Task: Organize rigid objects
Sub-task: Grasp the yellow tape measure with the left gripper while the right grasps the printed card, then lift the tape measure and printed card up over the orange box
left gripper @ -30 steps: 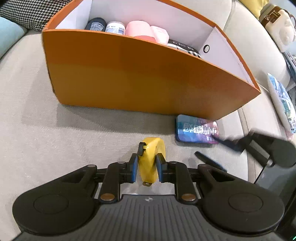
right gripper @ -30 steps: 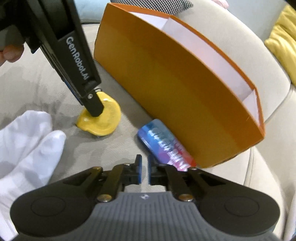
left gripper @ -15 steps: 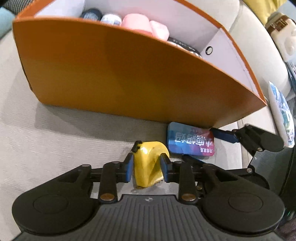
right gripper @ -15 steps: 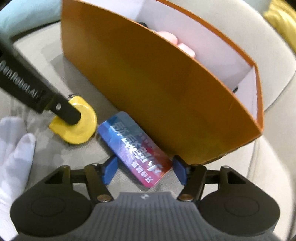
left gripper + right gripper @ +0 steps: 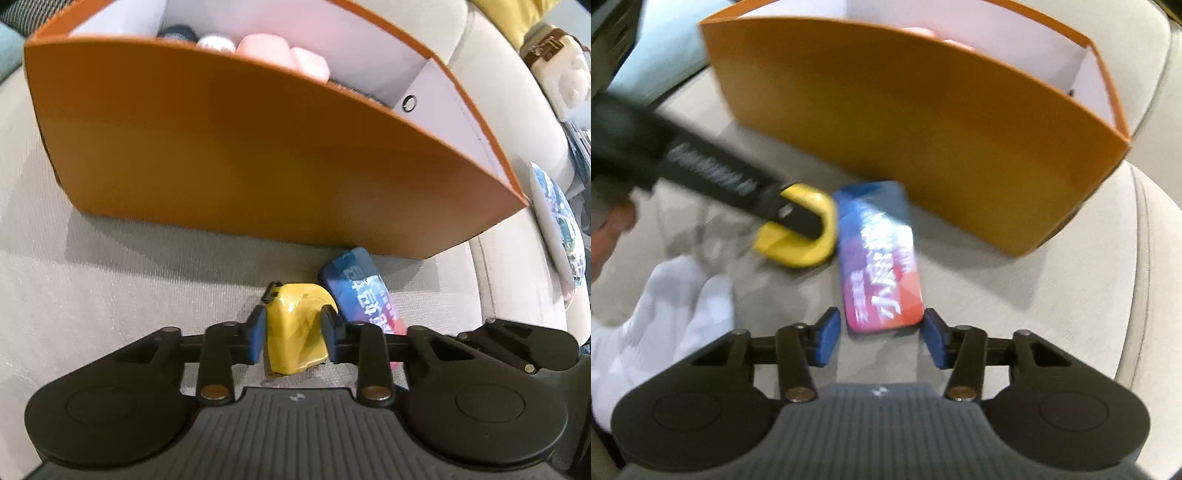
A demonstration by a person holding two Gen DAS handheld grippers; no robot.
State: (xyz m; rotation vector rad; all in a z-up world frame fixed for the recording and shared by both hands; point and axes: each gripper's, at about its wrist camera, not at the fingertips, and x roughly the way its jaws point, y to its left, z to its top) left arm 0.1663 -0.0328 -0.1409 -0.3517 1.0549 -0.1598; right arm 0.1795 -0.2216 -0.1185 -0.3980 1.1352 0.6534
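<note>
My left gripper (image 5: 294, 334) is shut on a yellow tape measure (image 5: 295, 332) that rests on the beige sofa seat; it also shows in the right wrist view (image 5: 798, 236). A flat blue-and-red tin (image 5: 881, 254) lies beside it in front of the orange box (image 5: 923, 122). My right gripper (image 5: 881, 338) is open, its blue pads either side of the tin's near end. The tin (image 5: 364, 291) and the box (image 5: 240, 155) show in the left wrist view too.
The orange box holds pink items (image 5: 284, 51) and small jars (image 5: 216, 42). A white cloth (image 5: 657, 317) lies at the left. A printed cushion (image 5: 557, 225) and a plush toy (image 5: 557, 70) sit at the right. A pale blue cushion (image 5: 661, 55) is behind the box.
The right gripper opened and swung in line with the tin, its pads now straddling the near end. The left gripper stayed shut on the tape measure and moved closer to the box.
</note>
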